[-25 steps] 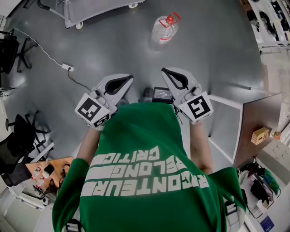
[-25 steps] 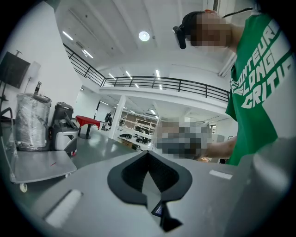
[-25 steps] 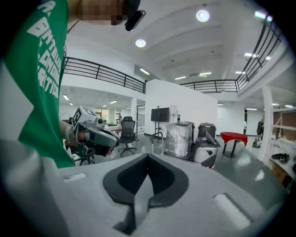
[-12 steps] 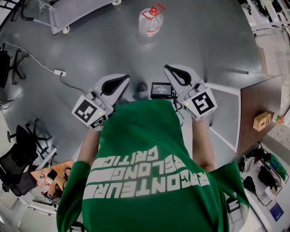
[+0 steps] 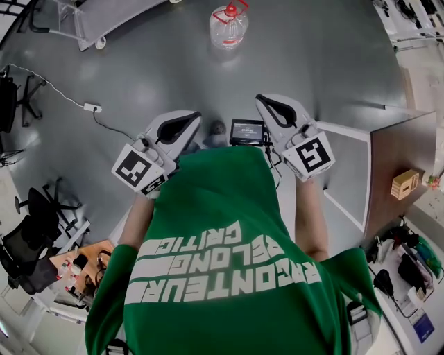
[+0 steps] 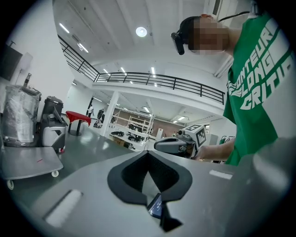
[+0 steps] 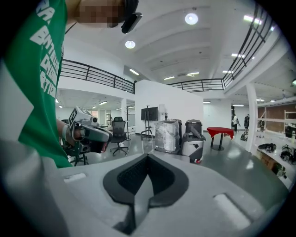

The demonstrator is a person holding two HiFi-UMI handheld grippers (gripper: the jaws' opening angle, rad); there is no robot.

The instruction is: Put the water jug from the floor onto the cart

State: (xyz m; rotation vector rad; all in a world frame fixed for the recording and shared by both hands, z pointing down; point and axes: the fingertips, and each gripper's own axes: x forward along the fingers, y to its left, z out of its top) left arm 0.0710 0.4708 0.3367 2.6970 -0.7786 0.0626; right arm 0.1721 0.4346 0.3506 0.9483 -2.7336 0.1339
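— How are your tools?
— My left gripper (image 5: 187, 121) and right gripper (image 5: 267, 105) are both closed and empty, at my chest. The water jug (image 5: 227, 26) stands on the floor (image 5: 312, 62) well ahead, right of the cart (image 5: 94, 24).
— Its handling?
— Heavy if full, smooth-sided; I'd hook the red handle (image 5: 234, 8) on top.

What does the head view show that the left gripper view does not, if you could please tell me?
Only the head view shows the water jug standing on the floor and the power strip with its cable. Only the left gripper view shows the balcony railing, the ceiling light and the red table. Both show the right gripper and the person's green shirt.
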